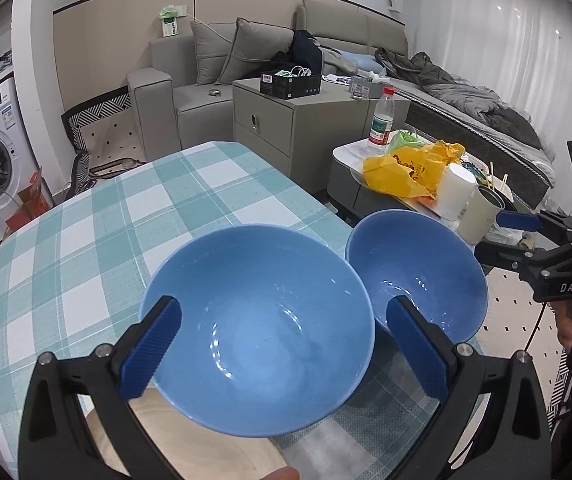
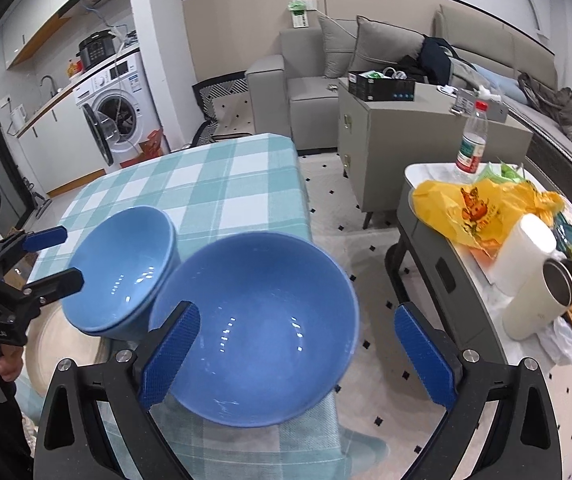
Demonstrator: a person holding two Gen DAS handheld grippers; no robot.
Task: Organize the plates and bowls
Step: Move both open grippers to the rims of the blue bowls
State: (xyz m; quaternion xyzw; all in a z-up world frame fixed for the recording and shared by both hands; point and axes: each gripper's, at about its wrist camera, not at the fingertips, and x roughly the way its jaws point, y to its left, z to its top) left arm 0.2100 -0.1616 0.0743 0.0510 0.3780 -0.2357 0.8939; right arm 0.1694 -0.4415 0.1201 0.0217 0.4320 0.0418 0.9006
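Both grippers stood wide open. The left gripper point(image 1: 282, 346) straddled a glossy blue bowl point(image 1: 258, 328) at the table's point(image 1: 98, 216) near edge; the right gripper point(image 2: 295, 354) straddled its neighbour point(image 2: 258, 328) at the near right corner. Glazed, stiff, breakable, likely slippery: pinch the rim wall.

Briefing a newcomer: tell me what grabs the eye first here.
Two glossy blue bowls dominate: the left bowl sits between the open left claw, the right bowl between the open right claw, at the checked tablecloth's near edge. A yellow bag brightens the cluttered side table.
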